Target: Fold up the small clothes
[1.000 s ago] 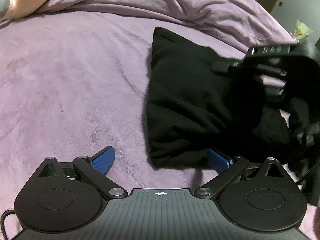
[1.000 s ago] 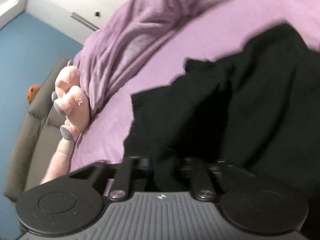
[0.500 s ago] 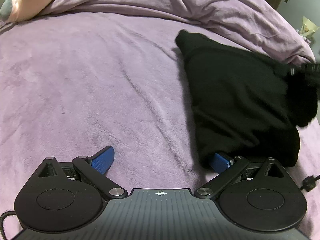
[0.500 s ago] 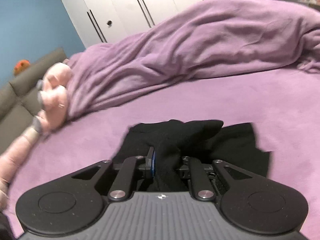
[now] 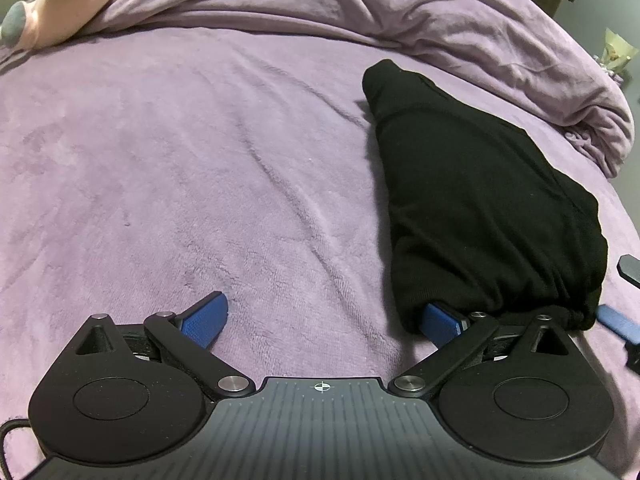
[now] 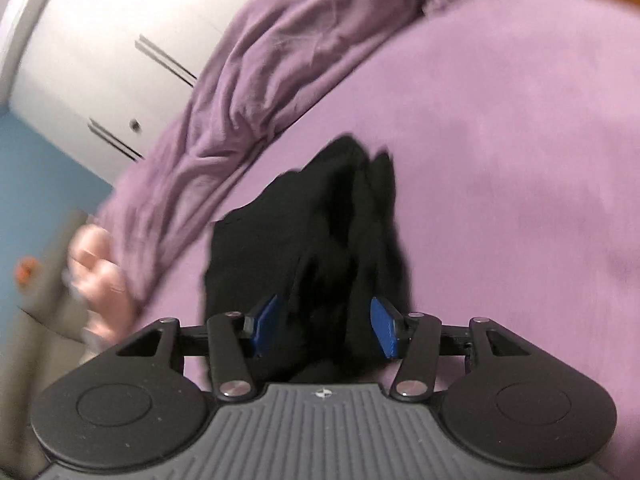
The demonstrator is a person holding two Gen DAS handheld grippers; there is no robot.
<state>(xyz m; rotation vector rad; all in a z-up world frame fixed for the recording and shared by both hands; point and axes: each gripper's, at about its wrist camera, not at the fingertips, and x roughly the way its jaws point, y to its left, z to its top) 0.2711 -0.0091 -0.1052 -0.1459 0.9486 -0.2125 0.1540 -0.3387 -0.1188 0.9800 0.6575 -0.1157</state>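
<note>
A black garment (image 5: pixel 484 200) lies folded in a long bundle on the purple bed cover (image 5: pixel 200 160), at the right of the left wrist view. My left gripper (image 5: pixel 320 316) is wide open; its right pad (image 5: pixel 440 322) sits under the bundle's near edge and its left pad rests on bare cover. In the blurred right wrist view the garment (image 6: pixel 320 232) lies between the spread blue pads of my right gripper (image 6: pixel 326 328), which is open. A blue fingertip of the right gripper (image 5: pixel 616 320) shows at the far right edge of the left wrist view.
A bunched purple blanket (image 5: pixel 440 12) runs along the far side of the bed. A pink plush toy (image 5: pixel 60 0) lies at the far left. White wardrobe doors (image 6: pixel 100 60) and a blue wall (image 6: pixel 32 160) stand behind the bed.
My right gripper opened and let go of the black garment, which now lies on the bed. The bundle shifted right in the left view. The left gripper stayed open.
</note>
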